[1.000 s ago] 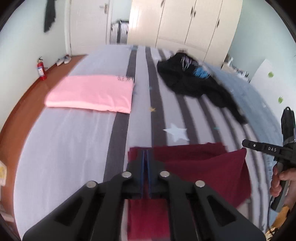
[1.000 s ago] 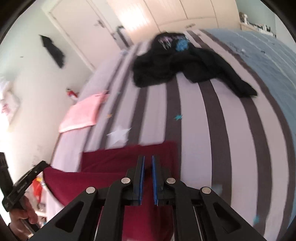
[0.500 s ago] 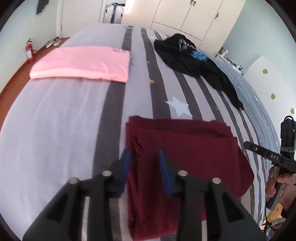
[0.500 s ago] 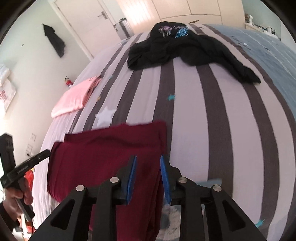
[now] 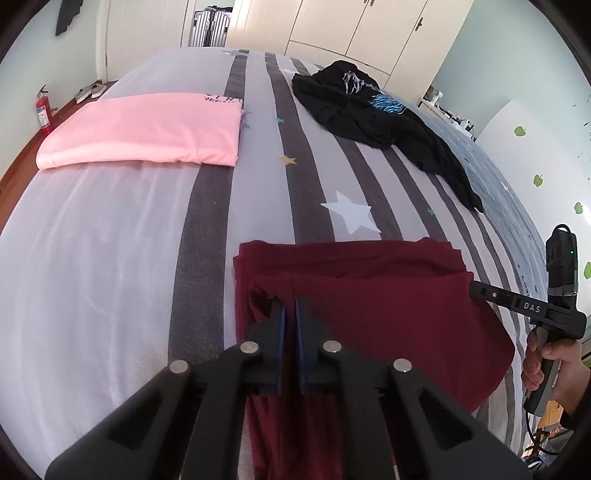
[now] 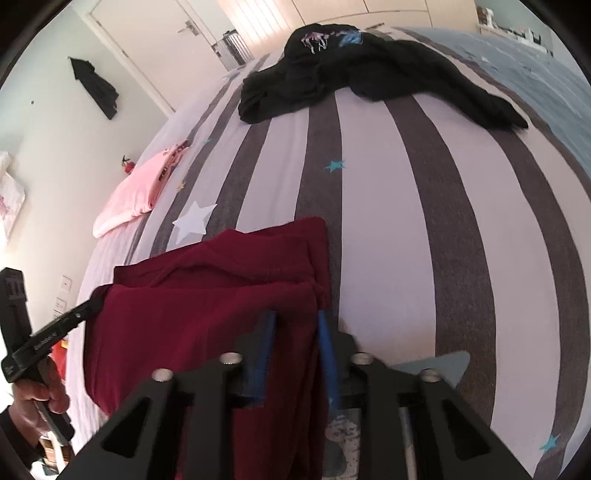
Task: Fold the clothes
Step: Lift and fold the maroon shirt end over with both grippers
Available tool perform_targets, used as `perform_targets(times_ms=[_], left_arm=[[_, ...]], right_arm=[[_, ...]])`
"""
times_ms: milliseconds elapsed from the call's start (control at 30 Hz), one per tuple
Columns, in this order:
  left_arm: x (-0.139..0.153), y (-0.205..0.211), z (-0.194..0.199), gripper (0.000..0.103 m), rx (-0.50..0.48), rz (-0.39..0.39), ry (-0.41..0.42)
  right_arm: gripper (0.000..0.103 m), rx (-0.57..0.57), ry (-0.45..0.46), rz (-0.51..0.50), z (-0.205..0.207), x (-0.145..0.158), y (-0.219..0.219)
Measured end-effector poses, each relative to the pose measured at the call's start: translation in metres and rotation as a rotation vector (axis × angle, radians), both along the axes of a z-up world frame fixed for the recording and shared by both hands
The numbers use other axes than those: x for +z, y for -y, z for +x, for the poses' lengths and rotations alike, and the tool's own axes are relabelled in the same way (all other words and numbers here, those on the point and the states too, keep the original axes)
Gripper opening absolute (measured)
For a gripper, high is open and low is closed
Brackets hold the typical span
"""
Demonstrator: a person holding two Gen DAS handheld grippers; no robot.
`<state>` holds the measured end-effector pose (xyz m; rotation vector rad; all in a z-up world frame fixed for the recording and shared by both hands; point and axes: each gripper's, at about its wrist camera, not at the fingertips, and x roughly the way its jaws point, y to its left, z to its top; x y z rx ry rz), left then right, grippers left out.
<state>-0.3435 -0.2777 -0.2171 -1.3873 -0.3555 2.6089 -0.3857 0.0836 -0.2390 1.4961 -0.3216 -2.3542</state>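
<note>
A dark red garment [image 5: 373,306] lies folded over at the near edge of the striped bed [image 5: 110,240]; it also shows in the right wrist view [image 6: 207,306]. My left gripper [image 5: 289,314] is shut on the garment's upper layer near its left edge. My right gripper [image 6: 293,321] is open, its blue pads either side of the garment's right edge. The right gripper [image 5: 532,306] shows at the right of the left wrist view, and the left gripper [image 6: 55,332] at the left of the right wrist view.
A folded pink garment [image 5: 144,129] lies at the far left of the bed. A crumpled black garment [image 5: 373,114] lies at the far right. Wardrobes [image 5: 369,29], a door and a red fire extinguisher [image 5: 42,110] stand beyond the bed.
Both grippers held the garment a second ago, then opened. Now the left has shut again on the upper layer, and the right has opened wider around the right edge.
</note>
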Motion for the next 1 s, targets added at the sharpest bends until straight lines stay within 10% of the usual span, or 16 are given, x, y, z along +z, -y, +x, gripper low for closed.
perform_targets(times_ms=[433,1000], left_arm=[[0.020,0.006,-0.017,0.003,0.045,-0.001,-0.057],[-0.019,0.016,-0.048,0.003,0.077,-0.156,-0.001]], right_arm=[[0.002,-0.043,-0.147,-0.004,-0.009,0.044,0.002],[0.003,-0.005,-0.157,0.177,-0.042,-0.002,0.023]])
